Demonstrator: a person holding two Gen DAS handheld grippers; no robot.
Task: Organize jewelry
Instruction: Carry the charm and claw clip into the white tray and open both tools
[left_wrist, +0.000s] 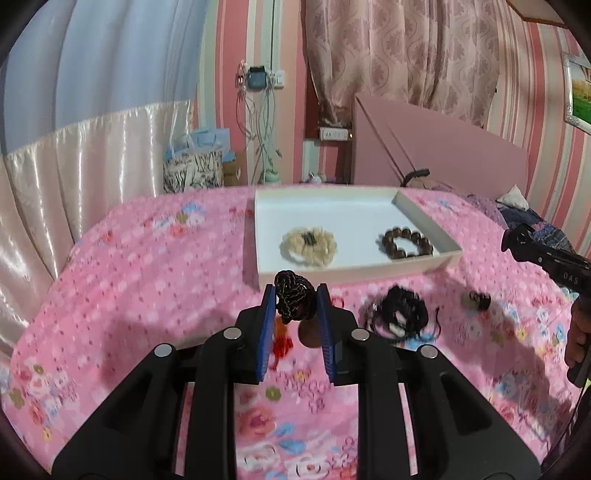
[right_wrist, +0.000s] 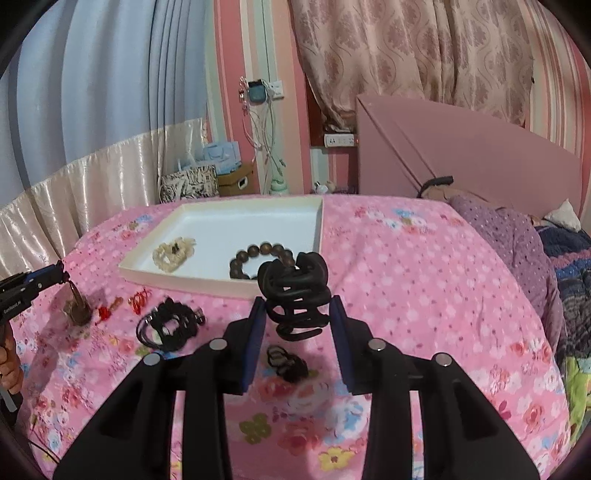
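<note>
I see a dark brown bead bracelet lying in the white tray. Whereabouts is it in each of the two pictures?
Left wrist view: the dark bead bracelet lies right of centre, in the tray's near right corner.
Right wrist view: the dark bead bracelet sits just left of centre, partly hidden behind the black hair claw.
Shared landmark: the white tray, with the cream bracelet beside it.

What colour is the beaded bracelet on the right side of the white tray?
Dark brown: the beaded bracelet in the white tray shows best in the right wrist view.
</note>
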